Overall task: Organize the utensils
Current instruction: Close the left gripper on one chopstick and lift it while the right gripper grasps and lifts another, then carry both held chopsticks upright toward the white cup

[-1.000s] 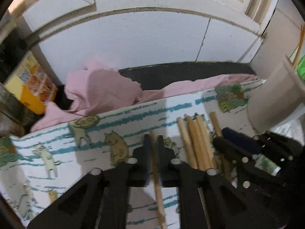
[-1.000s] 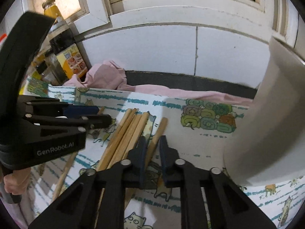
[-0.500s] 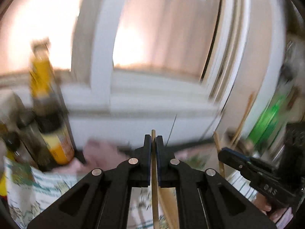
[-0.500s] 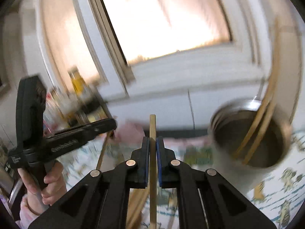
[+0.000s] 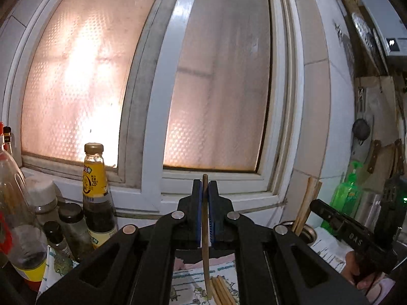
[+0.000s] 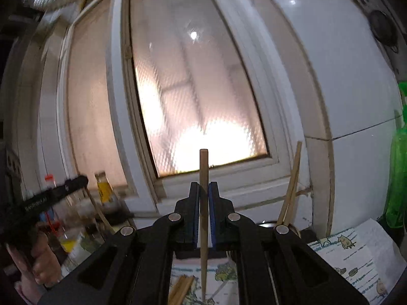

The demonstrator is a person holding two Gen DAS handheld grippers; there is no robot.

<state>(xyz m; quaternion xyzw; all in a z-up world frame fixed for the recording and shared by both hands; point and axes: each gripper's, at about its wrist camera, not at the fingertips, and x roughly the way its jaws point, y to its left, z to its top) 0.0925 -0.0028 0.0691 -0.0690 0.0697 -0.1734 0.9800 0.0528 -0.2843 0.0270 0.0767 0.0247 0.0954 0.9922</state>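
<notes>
Left wrist view: the left gripper (image 5: 205, 190) has its jaws nearly closed, blue pads pinching a single chopstick (image 5: 205, 233) that stands upright between them. Its tip pokes just above the jaws; its lower end hangs down toward the patterned cloth (image 5: 188, 279) on the surface. Just right of that lower end lies a bundle of loose chopsticks (image 5: 222, 289). Left of the jaws stands a cluster of bottles, the yellow-label one (image 5: 94, 190) tallest. Right of the jaws, two more sticks lean up out of a metal cup (image 5: 306, 231), and beyond it the right gripper (image 5: 348, 231) shows side-on; from here I can't tell what it holds. A green bottle (image 5: 346, 195) sits behind it.

Right wrist view: the right gripper (image 6: 203, 190) is likewise closed to a narrow gap, clamping its own chopstick (image 6: 203, 218), upright, its rounded tip well above the jaws. Below the jaws are the cloth (image 6: 356, 254) and the loose sticks (image 6: 182, 289). Right of the jaws, two sticks (image 6: 291, 185) lean together in the cup. Far left, blurred, the left gripper (image 6: 58, 193) is held in a hand (image 6: 38, 261).
</notes>
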